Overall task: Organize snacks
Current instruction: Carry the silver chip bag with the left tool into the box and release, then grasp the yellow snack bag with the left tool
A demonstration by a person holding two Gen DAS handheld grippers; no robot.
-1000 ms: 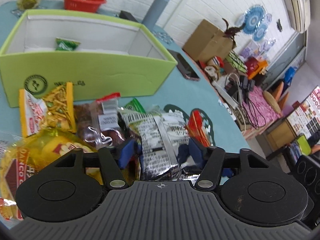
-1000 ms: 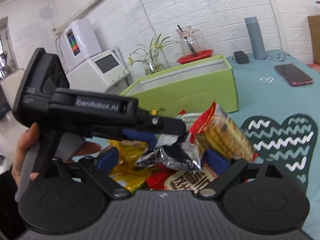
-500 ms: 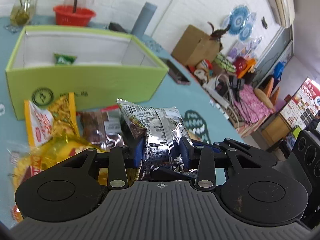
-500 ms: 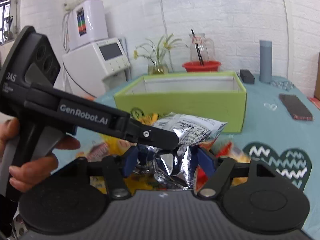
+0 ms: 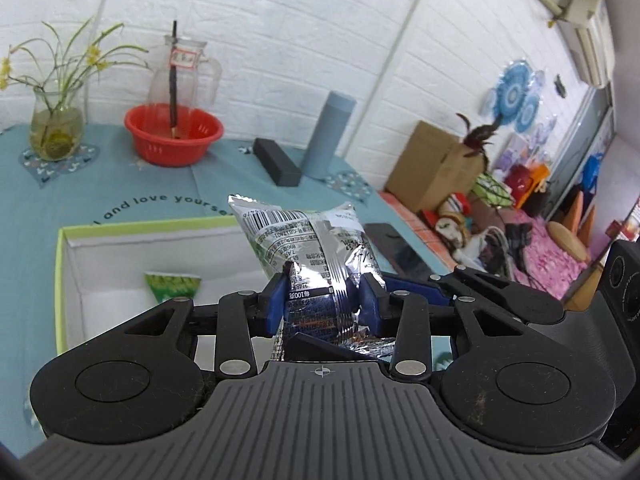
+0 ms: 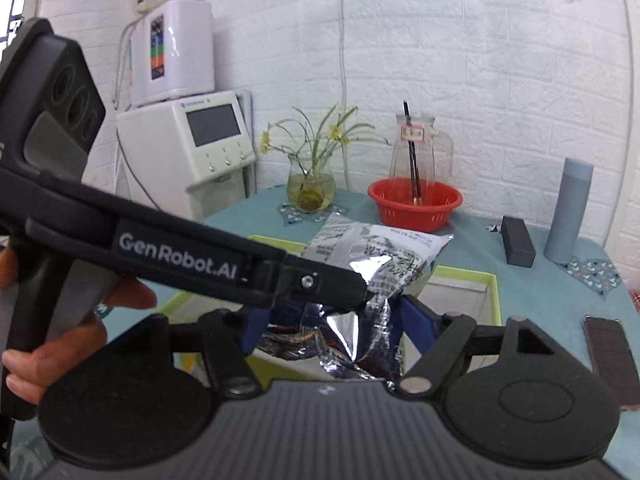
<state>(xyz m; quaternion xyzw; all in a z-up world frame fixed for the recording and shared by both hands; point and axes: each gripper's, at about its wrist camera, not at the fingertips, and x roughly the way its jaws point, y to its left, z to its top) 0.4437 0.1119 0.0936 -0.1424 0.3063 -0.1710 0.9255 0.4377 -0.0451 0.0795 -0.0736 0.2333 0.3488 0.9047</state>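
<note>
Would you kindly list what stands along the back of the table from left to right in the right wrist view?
Flower vase → red basket holding a glass jug → black box → grey bottle.

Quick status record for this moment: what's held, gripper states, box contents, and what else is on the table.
held item: silver snack bag, above the green box
left gripper: shut on the silver snack bag
right gripper: around the same bag, jaws have just been opening slightly; pad contact unclear
box contents: one green packet; part of the floor is hidden
table, far side: red basket, flower vase, grey cylinder, black case
</note>
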